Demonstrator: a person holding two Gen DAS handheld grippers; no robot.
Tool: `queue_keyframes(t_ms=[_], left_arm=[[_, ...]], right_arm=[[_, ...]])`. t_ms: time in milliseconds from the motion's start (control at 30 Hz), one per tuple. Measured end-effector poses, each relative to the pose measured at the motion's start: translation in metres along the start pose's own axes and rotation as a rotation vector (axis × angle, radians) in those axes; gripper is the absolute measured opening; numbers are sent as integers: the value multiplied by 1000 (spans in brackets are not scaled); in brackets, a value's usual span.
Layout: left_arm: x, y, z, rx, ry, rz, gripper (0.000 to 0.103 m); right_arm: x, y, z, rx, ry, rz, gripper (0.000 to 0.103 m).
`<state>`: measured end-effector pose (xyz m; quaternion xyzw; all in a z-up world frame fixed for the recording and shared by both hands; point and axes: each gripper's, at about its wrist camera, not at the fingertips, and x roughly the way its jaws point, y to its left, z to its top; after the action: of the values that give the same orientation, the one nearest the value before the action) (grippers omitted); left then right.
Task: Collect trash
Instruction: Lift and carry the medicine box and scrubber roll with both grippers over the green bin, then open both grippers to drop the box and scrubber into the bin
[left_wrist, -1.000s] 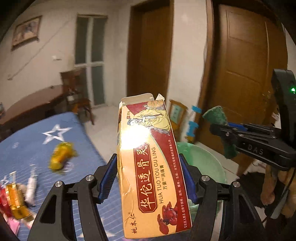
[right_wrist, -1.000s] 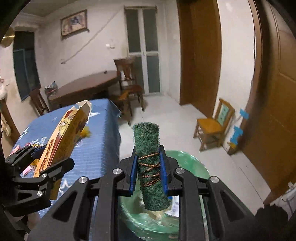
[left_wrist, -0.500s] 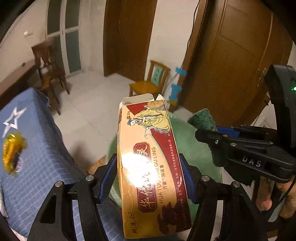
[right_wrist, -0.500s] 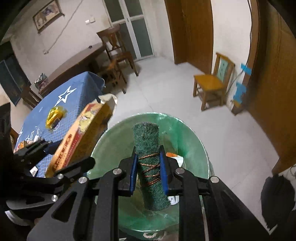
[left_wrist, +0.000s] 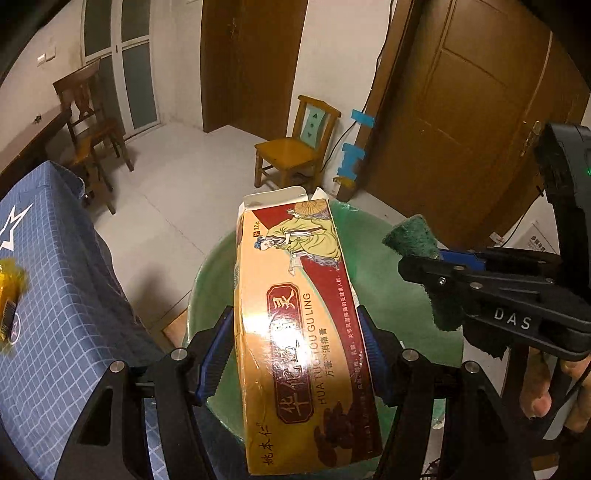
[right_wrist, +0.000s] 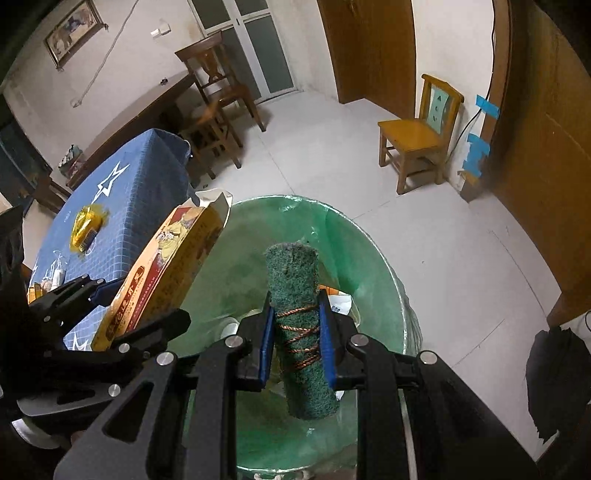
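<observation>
My left gripper (left_wrist: 295, 347) is shut on a long yellow and red medicine carton (left_wrist: 295, 314) with its top flap open, held over the green-lined trash bin (left_wrist: 373, 236). In the right wrist view that carton (right_wrist: 166, 273) leans over the bin's left rim (right_wrist: 384, 269). A rolled green scouring pad (right_wrist: 299, 332) bound with copper wire is clamped in my right gripper (right_wrist: 297, 343), which is shut on it right above the bin's opening. The pad (left_wrist: 421, 243) and right gripper also show at the right of the left wrist view. Some white and orange trash (right_wrist: 340, 295) lies in the bin.
A table under a blue star-print cloth (right_wrist: 122, 192) stands left of the bin, with a yellow wrapper (right_wrist: 86, 225) and small items (right_wrist: 51, 277) on it. A small wooden chair (right_wrist: 421, 133) stands by brown doors (left_wrist: 465, 110). A dark chair (right_wrist: 218, 92) and table lie farther back.
Both grippers have come down and tipped toward the bin, away from the blue table. The bin now fills the space beneath the carton and the pad. Both grips are unchanged.
</observation>
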<state>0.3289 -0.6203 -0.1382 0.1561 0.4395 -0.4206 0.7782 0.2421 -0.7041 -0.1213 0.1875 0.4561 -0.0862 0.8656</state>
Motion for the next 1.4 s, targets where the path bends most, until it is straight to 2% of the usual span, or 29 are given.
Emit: queue_keyframes(t_ms=[533,567,600,633,667,800,1400], left_arm=[[-12,-2,0,-8,1,-4,65],[-12,-4,-1,-3,6,1,66],[-11,-3,-1,1,16,18,67],[-9,-2,0,-1,25,35,74],[-8,-1,0,-6,25,46,75],[-8,11,-1,-45,16,48,75],[-30,18,-20,-52,7,39,75]], right_arm=[[1,2,0,-8,1,3,22],[1,1,0,-7,-2,2,29],[-2,0,1,3,-19,-2,42],[-6,-3,1,20,-47,-7,71],[-9,-6,2,31,-64,-7,75],[-11,-11,4,46,-64,12,75],[-20,-1,-6,41,-74,51,74]])
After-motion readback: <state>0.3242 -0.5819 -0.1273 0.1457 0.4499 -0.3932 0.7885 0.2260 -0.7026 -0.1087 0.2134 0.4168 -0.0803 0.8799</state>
